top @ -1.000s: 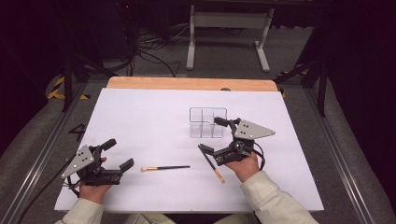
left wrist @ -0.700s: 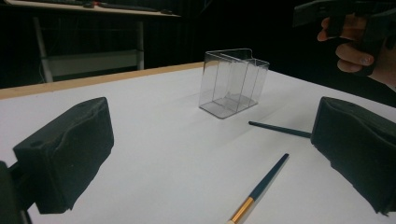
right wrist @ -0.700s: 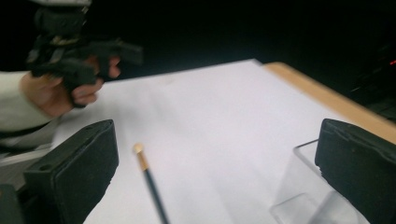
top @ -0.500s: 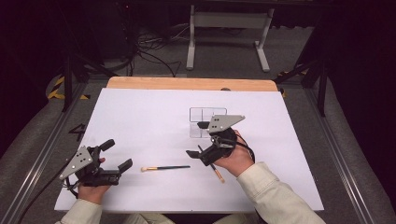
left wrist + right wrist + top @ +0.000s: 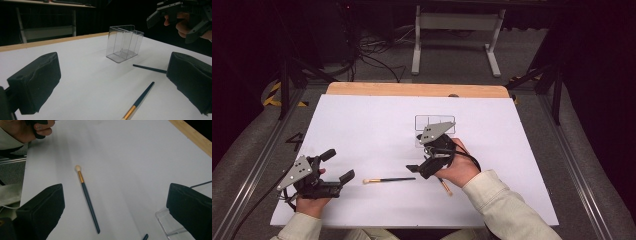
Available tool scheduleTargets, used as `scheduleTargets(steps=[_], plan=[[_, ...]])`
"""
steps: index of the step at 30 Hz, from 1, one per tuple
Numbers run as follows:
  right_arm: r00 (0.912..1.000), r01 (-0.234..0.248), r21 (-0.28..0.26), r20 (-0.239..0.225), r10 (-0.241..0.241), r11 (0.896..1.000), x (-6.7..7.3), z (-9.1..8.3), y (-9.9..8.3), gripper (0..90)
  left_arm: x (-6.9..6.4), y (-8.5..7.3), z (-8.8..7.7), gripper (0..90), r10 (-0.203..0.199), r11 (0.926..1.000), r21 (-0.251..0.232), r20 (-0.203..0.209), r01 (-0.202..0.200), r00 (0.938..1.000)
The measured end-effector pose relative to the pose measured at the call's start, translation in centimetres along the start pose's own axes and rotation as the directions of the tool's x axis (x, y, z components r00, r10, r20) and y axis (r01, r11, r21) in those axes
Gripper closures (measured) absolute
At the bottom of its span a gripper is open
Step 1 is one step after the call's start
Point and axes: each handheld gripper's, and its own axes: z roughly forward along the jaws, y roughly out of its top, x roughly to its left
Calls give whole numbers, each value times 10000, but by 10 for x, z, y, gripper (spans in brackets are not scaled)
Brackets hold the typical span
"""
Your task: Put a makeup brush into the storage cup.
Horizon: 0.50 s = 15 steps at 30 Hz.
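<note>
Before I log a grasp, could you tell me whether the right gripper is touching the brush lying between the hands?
Apart. The right gripper view shows the brush lying on bare table between the open jaws of the right gripper, clear of both.

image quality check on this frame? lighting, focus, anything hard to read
High view: white table evenly lit, surroundings dark; the clear organizer nearly vanishes against it. Left gripper view: organizer sharp, near jaws soft, the right tool dim against black. Right gripper view: brush crisp, faint shadow beside it, jaws blurred.
</note>
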Motion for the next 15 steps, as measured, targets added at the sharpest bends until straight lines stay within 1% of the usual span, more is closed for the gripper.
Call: scheduleTargets(steps=[5, 9, 15], plan=[[9997, 230, 490, -90, -226, 9985, 1, 9, 4, 41, 0, -1, -4, 0, -24, 10000, 11, -119, 24, 9999], [9988, 372, 790, -348, -345, 9962, 2, 19, 7, 53, -1, -2, -10, 0, -22, 10000, 77, -260, 24, 9997], [9975, 434, 982, -592, -377, 9942, 1, 31, 11, 54, -1, -5, -22, 0, -119, 9999, 5, -542, 120, 9985]])
